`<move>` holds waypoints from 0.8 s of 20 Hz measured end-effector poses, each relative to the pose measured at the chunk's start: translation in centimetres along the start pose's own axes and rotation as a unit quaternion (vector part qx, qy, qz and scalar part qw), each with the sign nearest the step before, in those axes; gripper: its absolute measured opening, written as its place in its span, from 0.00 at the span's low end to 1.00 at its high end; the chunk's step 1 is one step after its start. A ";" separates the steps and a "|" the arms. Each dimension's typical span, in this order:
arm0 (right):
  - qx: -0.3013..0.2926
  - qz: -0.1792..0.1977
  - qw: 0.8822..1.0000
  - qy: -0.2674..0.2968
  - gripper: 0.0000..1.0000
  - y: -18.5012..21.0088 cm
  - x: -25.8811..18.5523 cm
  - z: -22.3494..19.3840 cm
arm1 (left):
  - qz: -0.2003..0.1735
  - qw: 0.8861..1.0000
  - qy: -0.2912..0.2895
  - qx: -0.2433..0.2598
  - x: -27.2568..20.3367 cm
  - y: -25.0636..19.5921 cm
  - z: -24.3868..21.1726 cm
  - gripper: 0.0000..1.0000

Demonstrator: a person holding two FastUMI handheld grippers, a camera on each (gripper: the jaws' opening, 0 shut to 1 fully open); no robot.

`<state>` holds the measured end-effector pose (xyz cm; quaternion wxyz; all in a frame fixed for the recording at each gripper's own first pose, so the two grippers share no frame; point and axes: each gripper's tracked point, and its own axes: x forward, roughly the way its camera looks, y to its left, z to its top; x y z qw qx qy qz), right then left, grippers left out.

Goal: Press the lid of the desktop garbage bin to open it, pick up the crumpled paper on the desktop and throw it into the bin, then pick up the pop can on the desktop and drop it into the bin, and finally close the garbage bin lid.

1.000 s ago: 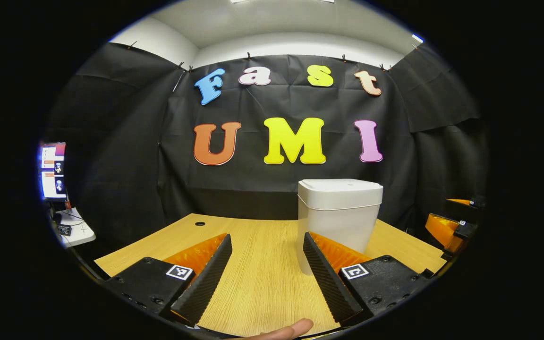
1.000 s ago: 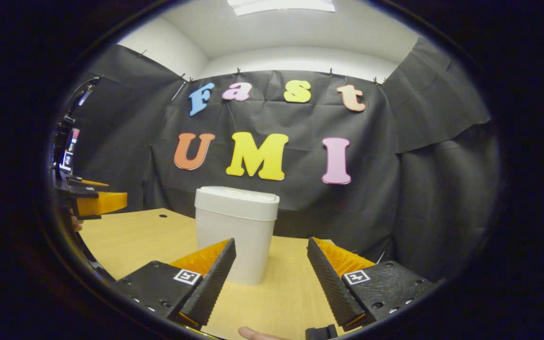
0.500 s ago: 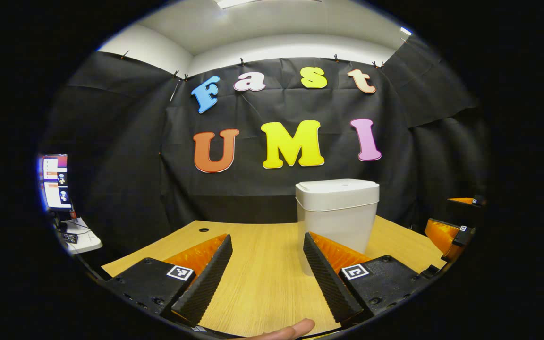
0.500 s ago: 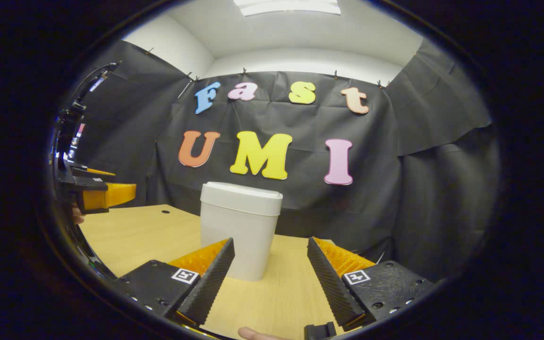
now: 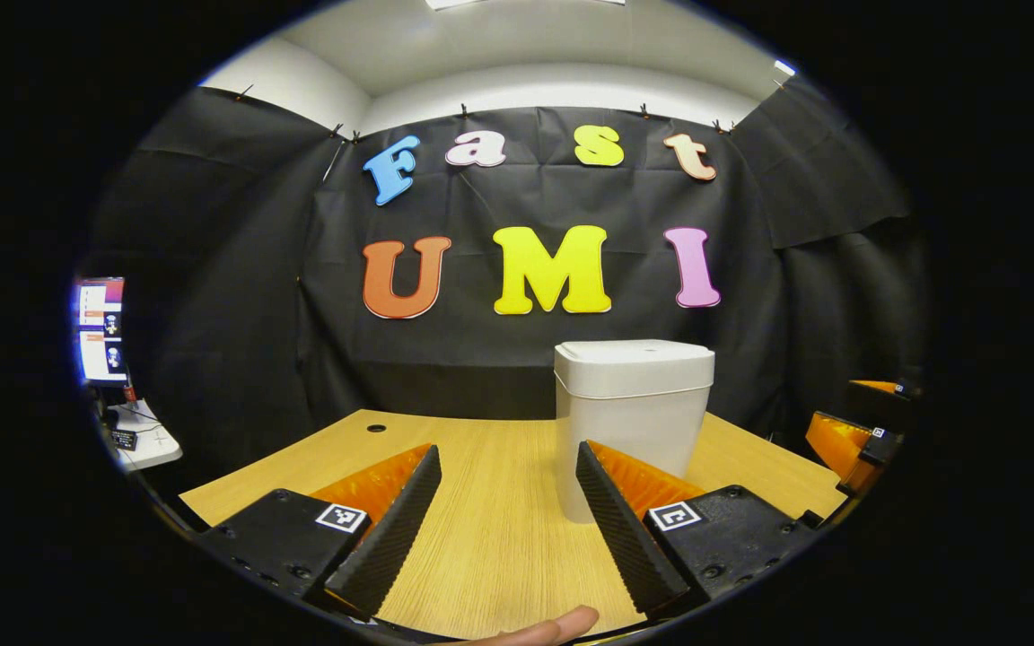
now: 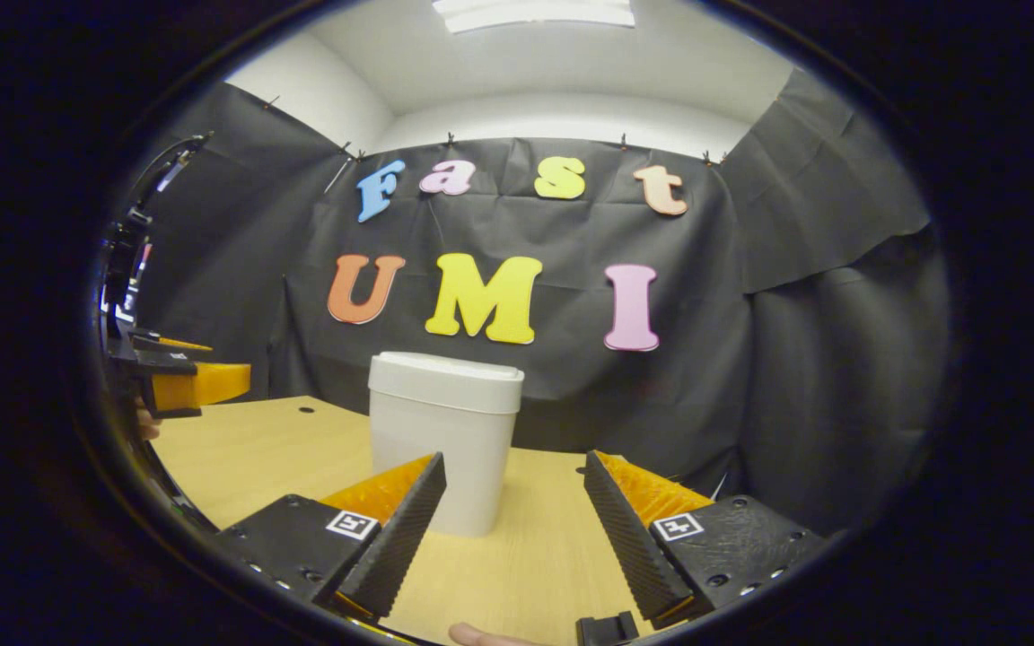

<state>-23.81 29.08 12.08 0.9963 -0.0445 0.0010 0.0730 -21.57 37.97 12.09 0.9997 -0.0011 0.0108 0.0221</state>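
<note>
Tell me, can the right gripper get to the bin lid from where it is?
Probably yes. The right gripper is open and holds nothing, and bare table lies between it and the garbage bin. The lid is shut with nothing on it.

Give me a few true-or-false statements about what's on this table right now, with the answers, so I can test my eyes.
1. The bin's lid is shut. True.
2. The left gripper is clamped on the bin. False: its fingers stand apart with nothing between them.
3. The bin stands upright on the wooden table. True.
4. The right gripper holds a pop can. False: it is open and holds nothing.
5. The bin is black. False: it is white.
</note>
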 end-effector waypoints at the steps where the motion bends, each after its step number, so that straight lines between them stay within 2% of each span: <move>1: 0.000 0.001 1.000 0.000 0.97 0.1 0.0 0.1 | -0.002 1.000 0.000 0.000 0.0 -0.1 0.1 0.98; 2: 0.000 0.001 1.000 -0.001 0.95 0.2 0.0 0.1 | -0.002 1.000 0.001 0.001 0.0 -0.1 0.1 0.98; 16: -0.009 0.000 1.000 0.000 0.97 0.1 0.1 -0.2 | -0.013 1.000 0.007 0.005 0.1 -0.9 -0.5 0.98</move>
